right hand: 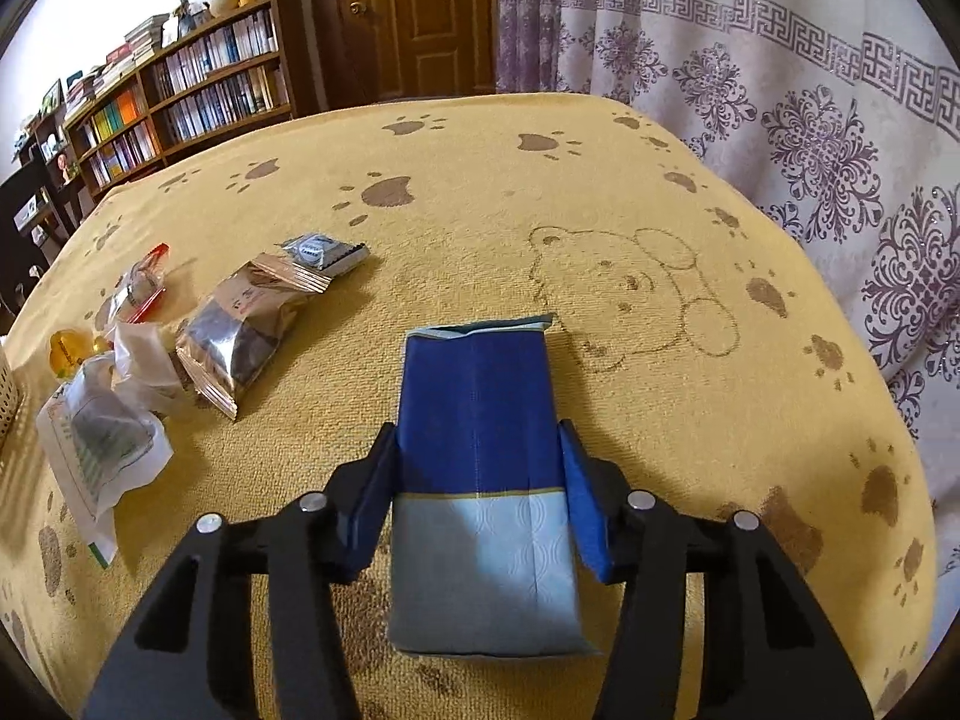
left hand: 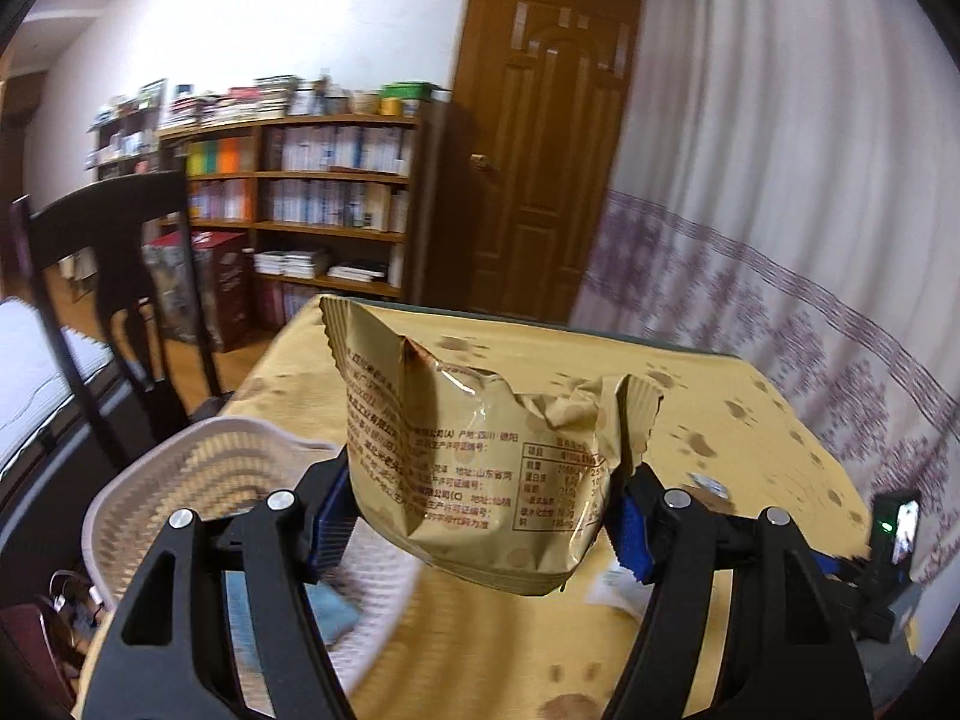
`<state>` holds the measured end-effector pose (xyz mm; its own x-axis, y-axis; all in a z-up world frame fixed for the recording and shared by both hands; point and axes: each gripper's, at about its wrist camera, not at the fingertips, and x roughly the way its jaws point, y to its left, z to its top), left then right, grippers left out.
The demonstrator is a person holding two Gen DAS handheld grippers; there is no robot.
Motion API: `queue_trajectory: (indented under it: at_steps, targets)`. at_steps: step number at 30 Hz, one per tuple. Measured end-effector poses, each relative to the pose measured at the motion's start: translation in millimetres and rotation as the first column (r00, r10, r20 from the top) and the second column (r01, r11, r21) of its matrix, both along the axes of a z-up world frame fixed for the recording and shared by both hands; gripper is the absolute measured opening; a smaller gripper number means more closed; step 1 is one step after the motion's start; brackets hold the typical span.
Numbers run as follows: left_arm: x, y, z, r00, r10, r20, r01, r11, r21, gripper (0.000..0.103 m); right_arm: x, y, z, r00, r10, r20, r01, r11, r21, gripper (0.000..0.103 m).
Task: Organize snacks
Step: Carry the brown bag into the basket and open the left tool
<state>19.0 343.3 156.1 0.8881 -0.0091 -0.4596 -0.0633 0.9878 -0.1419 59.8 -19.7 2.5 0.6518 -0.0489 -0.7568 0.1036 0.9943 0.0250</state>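
A tan snack packet (left hand: 480, 468) is held clamped in the left gripper (left hand: 480, 516) above the white basket (left hand: 198, 468); the right gripper's (right hand: 480, 504) jaws are closed on a blue tissue pack (right hand: 480, 420). Several wrapped snacks (right hand: 234, 336) are left near the worktop's (right hand: 600, 180) left edge.

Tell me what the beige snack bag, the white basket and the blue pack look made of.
Beige snack bag: thin glossy plastic film, judging by its crinkles, glare and serrated seal. White basket: apparently matte moulded plastic with slotted walls, though blurred. Blue pack: soft wrapper, plastic or paper; embossed tissue-like pattern at its pale end.
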Motion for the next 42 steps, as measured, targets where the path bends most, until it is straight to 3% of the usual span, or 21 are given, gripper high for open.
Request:
queue_trajectory:
  at_steps: [9, 17, 34, 42]
  targets:
    - [-13.2, 64.6, 12.4, 0.987, 0.157, 0.019, -0.157, 0.987, -0.026, 0.071, -2.8, -0.5, 3.2, 1.000, -0.015, 0.003, 0.015, 1.000, 0.014, 0.050]
    - [-22.2, 93.9, 16.3, 0.963, 0.269, 0.024, -0.266, 0.962, -0.066, 0.096, -10.5, 7.8, 18.9, 0.999, 0.018, 0.040, -0.022, 0.996, 0.084, 0.050]
    - [-35.7, 108.9, 28.9, 0.947, 0.312, 0.073, -0.302, 0.946, -0.118, 0.097, -24.0, 62.9, 67.1, 0.974, 0.187, 0.124, -0.210, 0.957, 0.202, 0.050]
    - [-38.5, 109.0, 30.3, 0.937, 0.337, 0.089, -0.328, 0.939, -0.104, 0.098, -19.2, 112.8, 90.6, 0.940, 0.301, 0.158, -0.331, 0.916, 0.228, 0.050]
